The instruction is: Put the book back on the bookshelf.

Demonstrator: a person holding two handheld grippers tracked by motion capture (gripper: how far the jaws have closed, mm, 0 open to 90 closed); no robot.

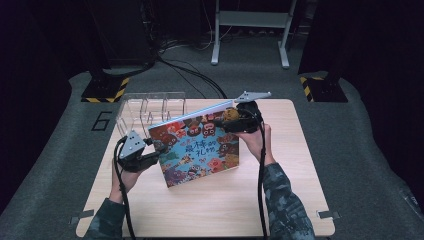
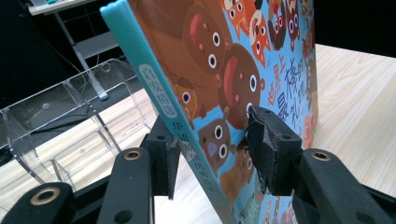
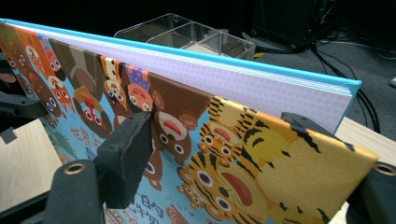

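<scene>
A picture book (image 1: pixel 200 147) with cartoon animals on its cover stands tilted on the wooden table (image 1: pixel 285 200), held between both grippers. My left gripper (image 1: pixel 159 147) is shut on the book's spine edge at the left. In the left gripper view, one pad (image 2: pixel 264 140) presses the book's front (image 2: pixel 233 70) and the other jaw sits behind the spine. My right gripper (image 1: pixel 222 121) grips the top right corner. In the right gripper view, the front cover (image 3: pixel 243 163) is pinched between the jaws (image 3: pixel 215 135) and lifted off the white page block (image 3: pixel 261 88).
A clear acrylic divider rack (image 1: pixel 150 107) stands at the table's back left, just behind the book, and shows close by in both gripper views (image 2: pixel 60 121) (image 3: pixel 187 35). Cables (image 1: pixel 192 75) and a metal stand (image 1: pixel 250 30) lie on the floor beyond the table.
</scene>
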